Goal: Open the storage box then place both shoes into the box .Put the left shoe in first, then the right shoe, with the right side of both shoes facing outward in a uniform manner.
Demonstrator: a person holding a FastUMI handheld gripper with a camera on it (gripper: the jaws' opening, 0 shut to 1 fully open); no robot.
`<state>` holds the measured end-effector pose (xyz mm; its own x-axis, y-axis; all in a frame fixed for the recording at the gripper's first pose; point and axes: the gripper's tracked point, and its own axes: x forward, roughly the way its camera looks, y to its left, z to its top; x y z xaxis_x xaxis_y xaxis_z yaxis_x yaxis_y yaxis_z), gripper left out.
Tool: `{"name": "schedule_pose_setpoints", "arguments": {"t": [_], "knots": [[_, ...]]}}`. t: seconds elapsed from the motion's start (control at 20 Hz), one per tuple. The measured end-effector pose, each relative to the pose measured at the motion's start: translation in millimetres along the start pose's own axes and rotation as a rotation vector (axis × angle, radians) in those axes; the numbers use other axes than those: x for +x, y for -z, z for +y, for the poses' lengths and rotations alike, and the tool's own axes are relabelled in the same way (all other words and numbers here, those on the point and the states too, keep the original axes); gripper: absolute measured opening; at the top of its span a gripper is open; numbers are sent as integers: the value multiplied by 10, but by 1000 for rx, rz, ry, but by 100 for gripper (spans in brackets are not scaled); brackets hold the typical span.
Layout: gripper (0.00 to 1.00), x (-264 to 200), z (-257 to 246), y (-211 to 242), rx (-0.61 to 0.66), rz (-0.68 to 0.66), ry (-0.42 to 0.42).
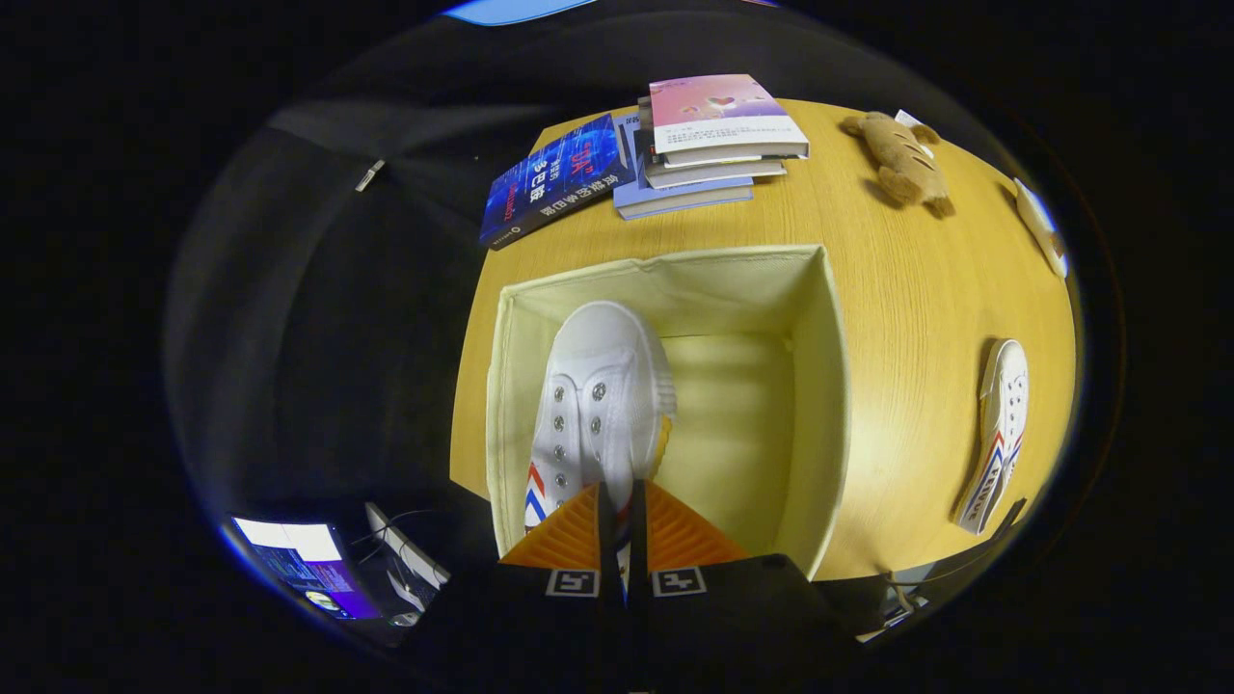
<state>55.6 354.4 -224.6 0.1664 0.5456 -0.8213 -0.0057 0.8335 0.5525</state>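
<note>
Hiding shoe heel: closed gripper

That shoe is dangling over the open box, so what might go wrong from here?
The gripper pinches only the heel edge of the held shoe, so it may slip or swing and land tilted or facing the wrong way. It hangs close to the left wall of the box, so it might catch there. The second shoe lies on its side near the edge of the table; grabbing it may be awkward.
</note>
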Motion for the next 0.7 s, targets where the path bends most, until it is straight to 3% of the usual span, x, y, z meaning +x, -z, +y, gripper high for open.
{"name": "schedule_pose_setpoints", "arguments": {"t": [0.1,0.15,0.2,0.45,0.7], "knots": [[5,93,-9,-9,-18,3,-4],[9,106,80,9,-12,14,-56],[18,136,149,19,-2,23,-95],[81,-66,151,-56,-17,-6,-140],[90,-484,90,-70,-1,-40,-213]]}}
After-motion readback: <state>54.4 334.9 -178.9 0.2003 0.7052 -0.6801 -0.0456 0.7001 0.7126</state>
